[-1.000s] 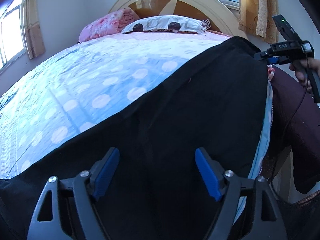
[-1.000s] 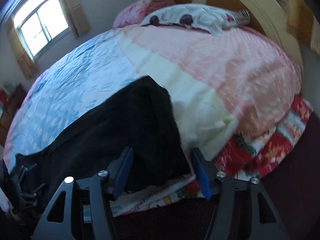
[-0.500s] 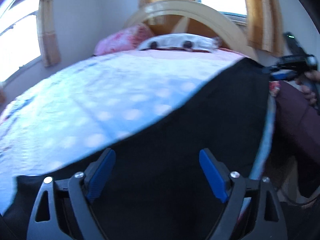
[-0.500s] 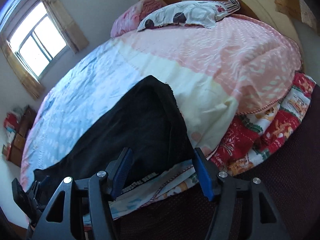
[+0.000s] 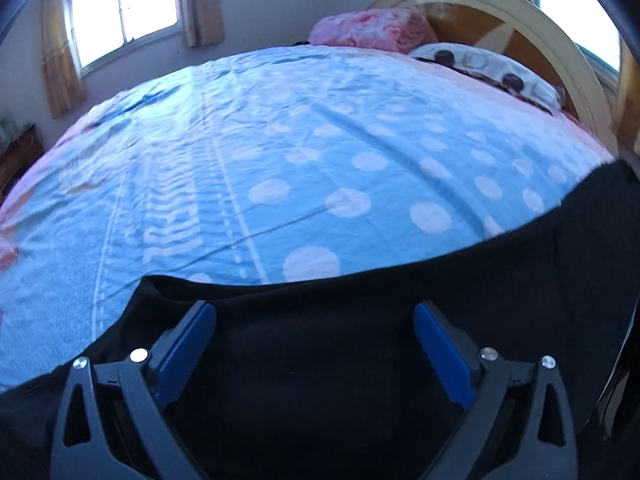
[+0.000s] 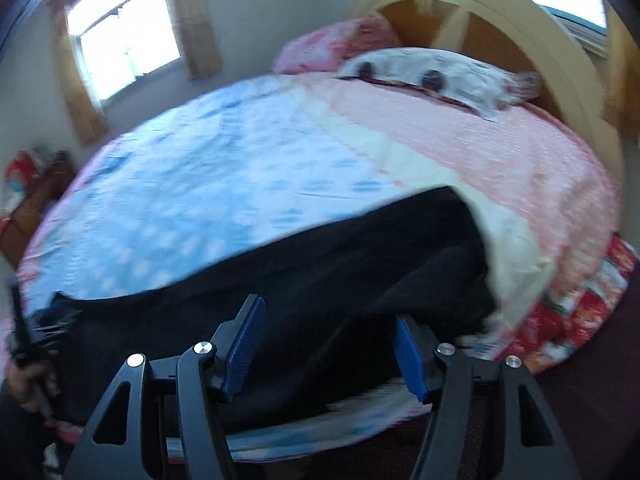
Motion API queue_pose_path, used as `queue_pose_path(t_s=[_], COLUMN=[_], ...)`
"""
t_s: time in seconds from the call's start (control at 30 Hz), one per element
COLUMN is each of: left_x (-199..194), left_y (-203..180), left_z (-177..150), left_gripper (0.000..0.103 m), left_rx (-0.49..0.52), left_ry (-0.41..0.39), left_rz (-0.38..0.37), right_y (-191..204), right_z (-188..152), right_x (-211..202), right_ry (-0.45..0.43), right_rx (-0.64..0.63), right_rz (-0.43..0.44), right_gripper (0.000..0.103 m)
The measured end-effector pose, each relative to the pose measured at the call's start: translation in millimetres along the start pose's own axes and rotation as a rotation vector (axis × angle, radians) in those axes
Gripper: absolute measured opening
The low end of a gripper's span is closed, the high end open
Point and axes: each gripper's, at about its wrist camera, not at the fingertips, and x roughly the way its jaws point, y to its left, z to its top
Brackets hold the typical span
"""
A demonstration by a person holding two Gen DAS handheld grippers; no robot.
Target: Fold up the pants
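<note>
Black pants lie flat in a long band along the near edge of the bed, on the blue polka-dot cover. Dark matte fabric, mostly smooth, far edge running roughly straight across. In the right wrist view the pants end at a squared-off right end where blue cover meets the cream strip, near edge at the mattress side.

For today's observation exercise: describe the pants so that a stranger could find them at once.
Start at the bed's curved headboard and come down the blue dotted bedspread to its near edge. The pants lie stretched along it: the only black cloth on the bedding.
</note>
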Motion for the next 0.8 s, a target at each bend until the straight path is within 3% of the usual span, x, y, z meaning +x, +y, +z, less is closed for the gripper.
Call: queue_pose_path(t_s=[0.1,0.17,0.2,0.3,0.37,0.47,0.57,0.7,0.8], left_x=[0,-5,-9,-27,-34,-30,-23,-8,-4], left_y=[-1,-3,-6,-29,-52,-94,-129,-155,-165], left_z=[-1,2,7,15,19,25,27,25,19], left_gripper=[0.102,0.101,0.101,0.101,0.101,0.101,0.101,0.101,0.101], left_rx=[-0.004,-0.01,-0.01,0.014,0.043,0.118,0.186,0.225,0.24], left_ry=[-0.002,0.002,-0.013,-0.072,-0.101,-0.085,-0.078,-0.032,-0.002], left_rz=[0.002,0.036,0.046,-0.021,-0.082,-0.157,-0.211,-0.236,-0.23], right_y=[-60,-98,-111,-137,-136,-124,-119,-131,-136], right_z=[-5,-10,-12,-22,-24,-23,-25,-28,-30], right_x=[-4,-11,-14,-13,-5,5,14,25,26], right_ry=[0.007,0.004,-0.002,0.0,0.012,0.02,0.027,0.032,0.033], right_rx=[0.14,0.265,0.321,0.492,0.516,0.515,0.535,0.606,0.618], right_rz=[-0.127,-0.139,-0.099,0.165,0.243,0.312,0.312,0.381,0.403], right_gripper=[0.063,0.063,0.063,0.063,0.063,0.063,0.063,0.062,0.055])
